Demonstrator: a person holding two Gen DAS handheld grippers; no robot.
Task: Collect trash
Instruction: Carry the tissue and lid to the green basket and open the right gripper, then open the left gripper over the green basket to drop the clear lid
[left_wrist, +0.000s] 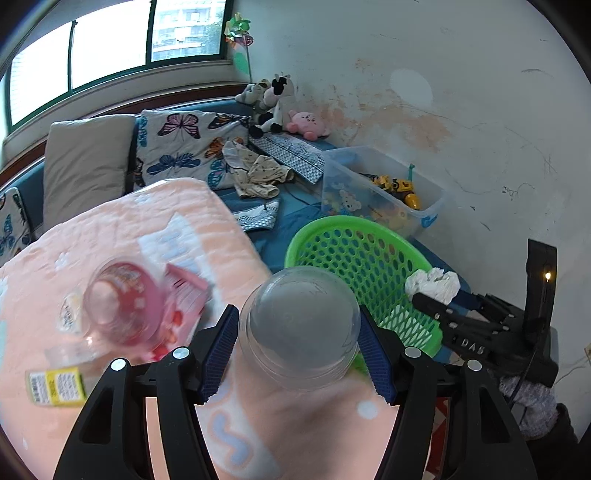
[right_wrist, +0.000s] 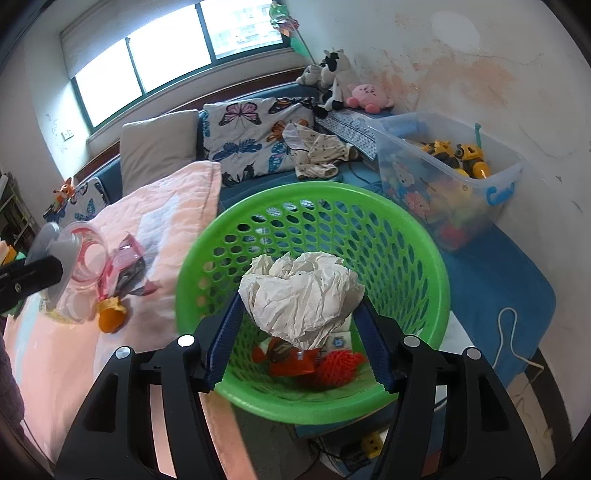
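Pink blanket (left_wrist: 122, 225) — jar (left_wrist: 122, 299), wrappers (left_wrist: 188, 288)

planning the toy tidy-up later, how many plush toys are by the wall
3, maybe more hidden: a black-and-white cow plush upright in the corner, a grey plush against its left side, and a pink round plush to its right.

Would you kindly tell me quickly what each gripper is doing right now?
Left gripper: closed on a clear plastic jar.
Right gripper: crumpled white paper between its fingers, over the green basket.
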